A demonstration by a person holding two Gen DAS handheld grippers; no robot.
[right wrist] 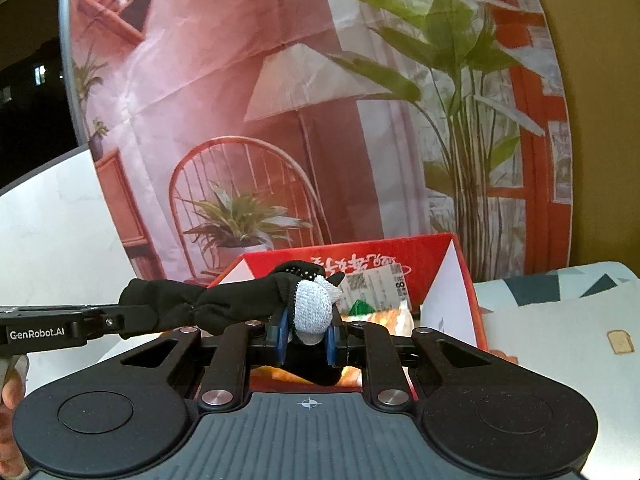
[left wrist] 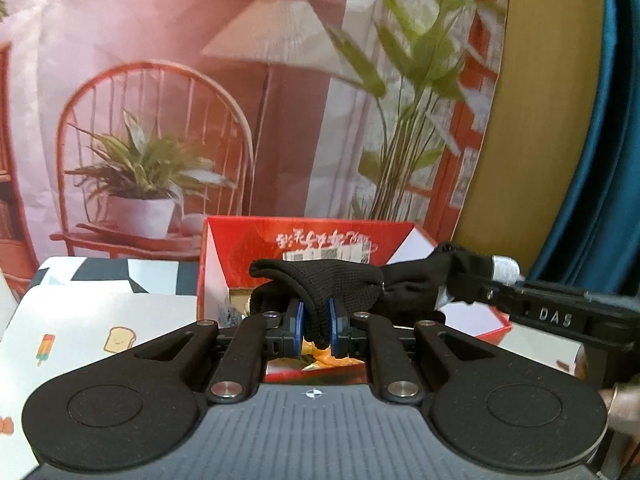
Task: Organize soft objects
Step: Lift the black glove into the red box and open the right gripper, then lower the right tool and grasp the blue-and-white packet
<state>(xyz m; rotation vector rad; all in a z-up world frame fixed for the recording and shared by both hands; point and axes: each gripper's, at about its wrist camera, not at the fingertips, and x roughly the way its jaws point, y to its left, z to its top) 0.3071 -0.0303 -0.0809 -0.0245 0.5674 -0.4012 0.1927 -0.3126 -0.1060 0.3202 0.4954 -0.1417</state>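
Note:
A black knit glove point(left wrist: 340, 280) with grey fingertips point(left wrist: 506, 268) hangs stretched between my two grippers, above an open red box point(left wrist: 224, 248). In the left wrist view my left gripper point(left wrist: 316, 326) is shut on the glove's black end, cloth pinched between the blue pads. My right gripper point(left wrist: 492, 292) comes in from the right and holds the grey-tipped end. In the right wrist view my right gripper point(right wrist: 307, 336) is shut on the grey fingertips point(right wrist: 314, 308), and the glove point(right wrist: 240, 304) runs left to my left gripper point(right wrist: 108, 320). The red box point(right wrist: 452, 280) lies just beyond.
Colourful packets point(right wrist: 384, 316) lie inside the box. A patterned cloth point(left wrist: 100, 320) with toast and ice-lolly prints covers the table. A printed backdrop point(left wrist: 200, 100) of a chair, lamp and plants stands behind. A blue curtain point(left wrist: 600, 160) hangs at the right. A hand point(right wrist: 12, 392) shows at the left edge.

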